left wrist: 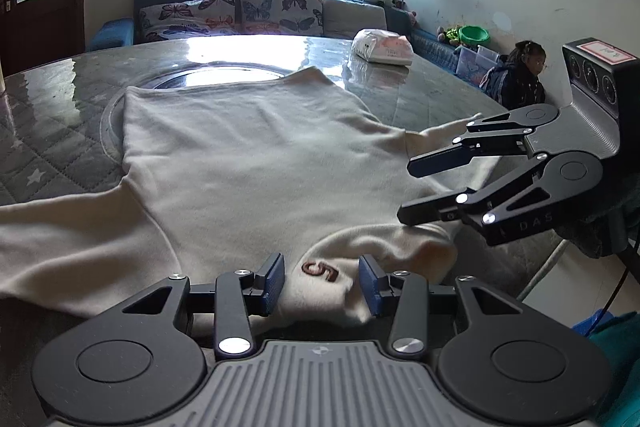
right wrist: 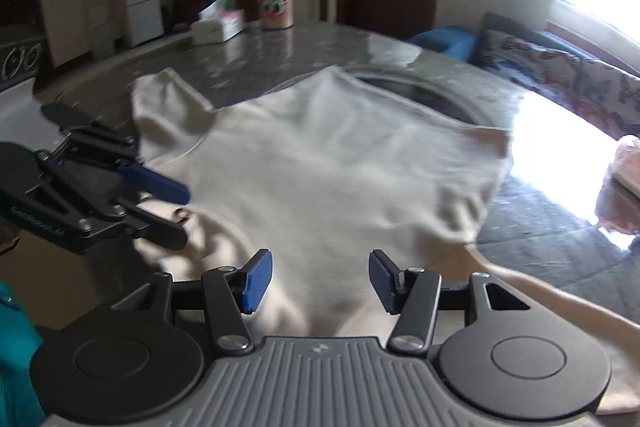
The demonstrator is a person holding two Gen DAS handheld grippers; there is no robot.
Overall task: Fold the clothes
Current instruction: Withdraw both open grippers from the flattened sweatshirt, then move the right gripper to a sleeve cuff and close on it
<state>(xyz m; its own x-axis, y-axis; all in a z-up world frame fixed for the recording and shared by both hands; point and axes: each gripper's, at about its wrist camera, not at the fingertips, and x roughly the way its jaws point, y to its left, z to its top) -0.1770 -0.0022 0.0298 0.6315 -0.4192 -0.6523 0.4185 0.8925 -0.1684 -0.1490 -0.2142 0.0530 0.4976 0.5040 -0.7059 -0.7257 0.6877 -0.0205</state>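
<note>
We note cream sweatshirt (left wrist: pixel 248 155) spread flat on round desk (left wrist: pixel 60 95), sleeves out to both sides. Left claw (left wrist: pixel 322 283) spread, raised fold of collar with brown "5" mark (left wrist: pixel 320 270) between its pads, no pinch visible. Right claw (right wrist: pixel 320 281) spread over near hem of cloth, nothing pinched. White packet (left wrist: pixel 382 47) at far desk edge; tissue box (right wrist: pixel 218 25) beyond.

— That cream sweatshirt (left wrist: pixel 240 163), how's it lying?
— Spread flat across the table, hem toward the window, both sleeves thrown out sideways.
— And the near end?
— Rumpled there, showing a dark red "5".
</note>
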